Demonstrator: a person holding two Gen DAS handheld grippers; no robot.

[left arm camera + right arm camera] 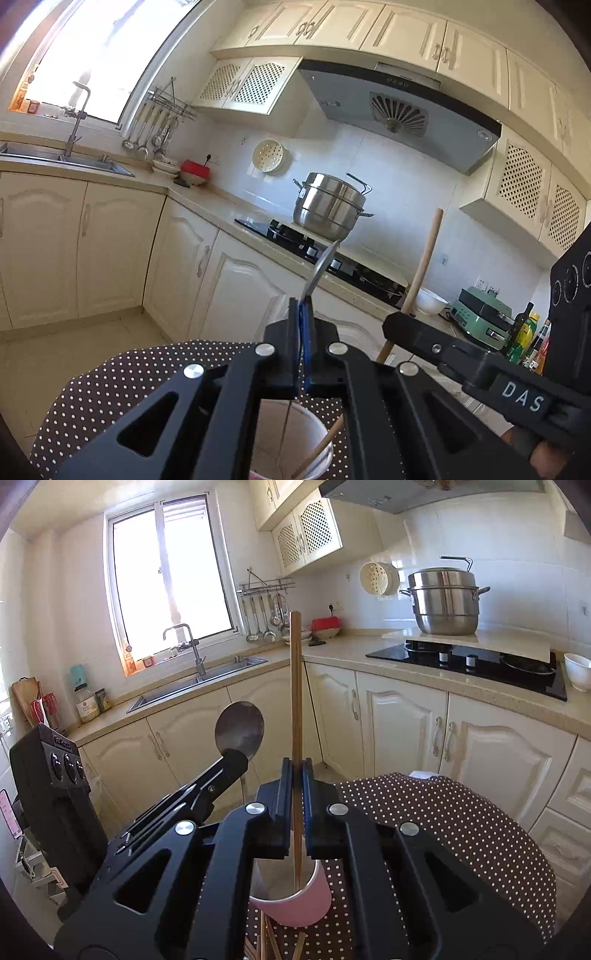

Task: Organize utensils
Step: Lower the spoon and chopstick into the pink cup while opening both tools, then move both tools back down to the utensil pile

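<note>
Left wrist view: left gripper [303, 325], jaws closed on the handle of a metal spoon [322, 266]; spoon bowl points up and away, seen edge-on. Directly below the jaws, a pink cup [314, 435] with pale interior, standing on a brown polka-dot tablecloth [110, 376]; a wooden chopstick [317, 448] leans inside the cup. To the right, the right gripper [400, 319], clamped on an upright wooden chopstick [424, 266]. Beyond: black cooktop [332, 258] carrying a steel steamer pot [330, 206]; white bowl [430, 301] on the counter at its right

Right wrist view: right gripper [296, 775], jaws closed around the wooden chopstick [296, 686], held vertical, its lower end reaching down into the pink cup [295, 901]. Near side of the cup, further chopsticks [264, 938] lying on the polka-dot tablecloth [461, 830]. To the left, the left gripper [236, 762] holding the spoon [240, 728], bowl upward. Beyond: sink [199, 683] with tap under the window; steamer pot [445, 600] at far right
</note>
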